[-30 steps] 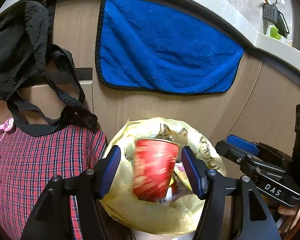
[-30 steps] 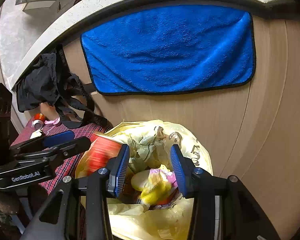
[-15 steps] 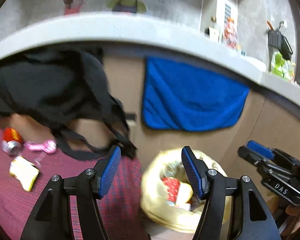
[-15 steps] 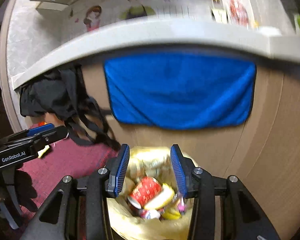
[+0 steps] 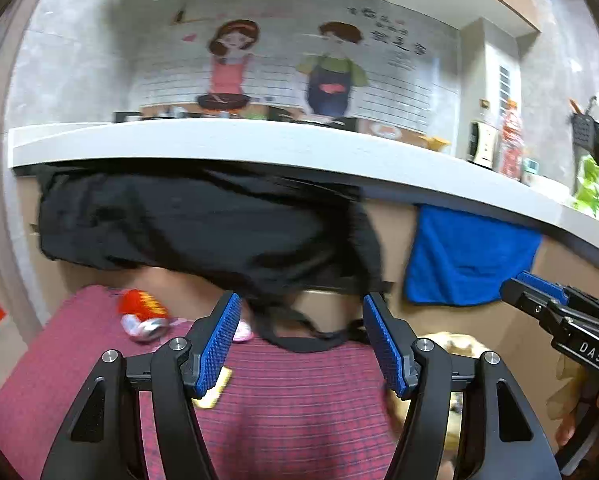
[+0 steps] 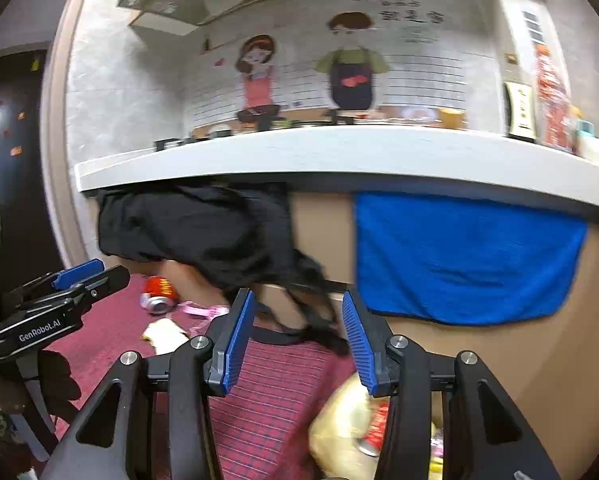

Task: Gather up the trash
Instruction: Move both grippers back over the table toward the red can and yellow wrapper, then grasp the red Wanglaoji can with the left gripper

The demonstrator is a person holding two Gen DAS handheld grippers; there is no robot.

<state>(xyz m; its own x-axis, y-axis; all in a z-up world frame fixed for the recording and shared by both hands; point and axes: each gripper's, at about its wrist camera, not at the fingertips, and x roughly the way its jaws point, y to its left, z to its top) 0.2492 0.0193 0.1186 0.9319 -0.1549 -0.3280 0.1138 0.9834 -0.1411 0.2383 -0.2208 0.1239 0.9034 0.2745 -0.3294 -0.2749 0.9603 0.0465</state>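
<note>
A grey tabletop (image 6: 339, 152) spans both views, with a cartoon mural of two figures (image 6: 307, 72) on the wall behind it. A black garment (image 5: 203, 232) and a blue towel (image 6: 467, 256) hang from its front edge against a wood panel. Below them lies a red checked cloth (image 5: 291, 408), carrying a crushed red can (image 6: 159, 294), a pink item (image 6: 203, 311) just beside it and a pale yellow wrapper (image 6: 165, 334) nearer the cameras. At lower right, a yellow trash bag (image 6: 339, 420) sits beside the cloth, a red can visible inside. The left gripper (image 5: 301, 344) hovers above the cloth with fingers (image 5: 217, 346) spread wide and empty. The right gripper (image 6: 297, 338), above the bag's edge, has fingers (image 6: 237, 340) opening with nothing between them. Each gripper appears at the margin of the other's view.
</note>
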